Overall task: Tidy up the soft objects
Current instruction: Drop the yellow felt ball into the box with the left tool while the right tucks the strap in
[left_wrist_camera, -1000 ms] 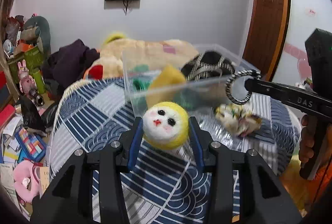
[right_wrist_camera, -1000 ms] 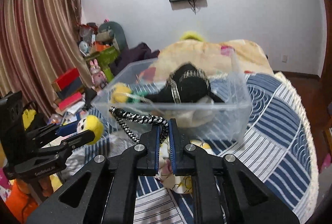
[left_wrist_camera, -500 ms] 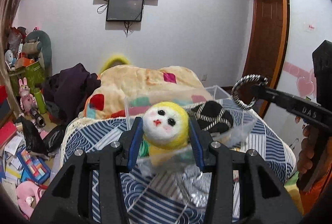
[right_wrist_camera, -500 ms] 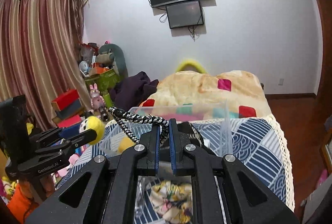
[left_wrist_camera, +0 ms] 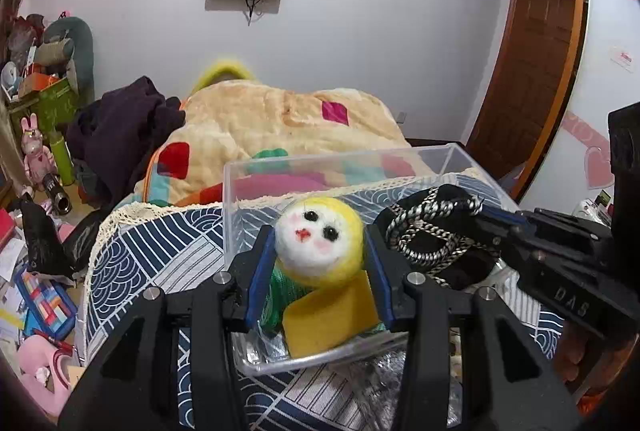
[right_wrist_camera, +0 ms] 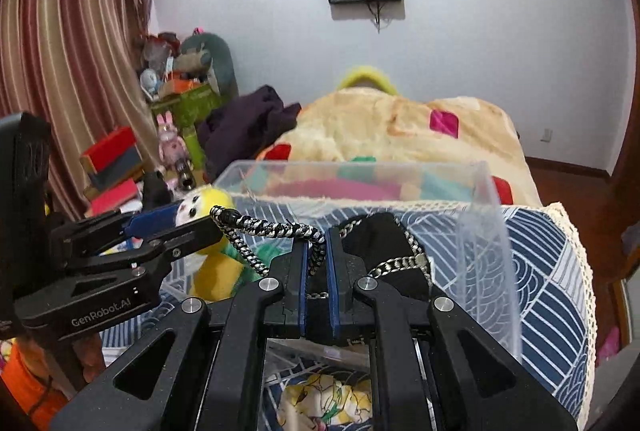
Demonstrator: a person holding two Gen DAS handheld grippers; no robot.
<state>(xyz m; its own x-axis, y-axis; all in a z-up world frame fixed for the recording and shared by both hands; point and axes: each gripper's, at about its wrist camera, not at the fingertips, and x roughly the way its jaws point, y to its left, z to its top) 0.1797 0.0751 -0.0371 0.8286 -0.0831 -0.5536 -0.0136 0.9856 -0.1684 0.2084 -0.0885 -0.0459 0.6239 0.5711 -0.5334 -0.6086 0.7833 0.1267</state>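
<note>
My left gripper (left_wrist_camera: 320, 251) is shut on a yellow felt doll head with a white face (left_wrist_camera: 318, 243) and holds it over the clear plastic bin (left_wrist_camera: 340, 161). The doll also shows in the right wrist view (right_wrist_camera: 200, 203). My right gripper (right_wrist_camera: 316, 255) is shut on a black-and-white braided hair tie (right_wrist_camera: 264, 229) and holds it over the same bin (right_wrist_camera: 484, 215). In the bin lie a yellow sponge (left_wrist_camera: 332, 315), a green piece (left_wrist_camera: 280, 295) and a black pouch with a braided cord (left_wrist_camera: 436, 235).
The bin stands on a bed with a blue patterned cover (left_wrist_camera: 160, 255). A floral cloth (right_wrist_camera: 328, 403) lies in front of the bin. A beige quilt (left_wrist_camera: 280, 123) and dark clothes (left_wrist_camera: 124, 123) lie behind. Toys and boxes (left_wrist_camera: 36, 291) clutter the floor at left.
Both grippers have risen and moved forward from in front of the bin to over it, then dipped. The doll head and the hair tie stayed gripped throughout.
</note>
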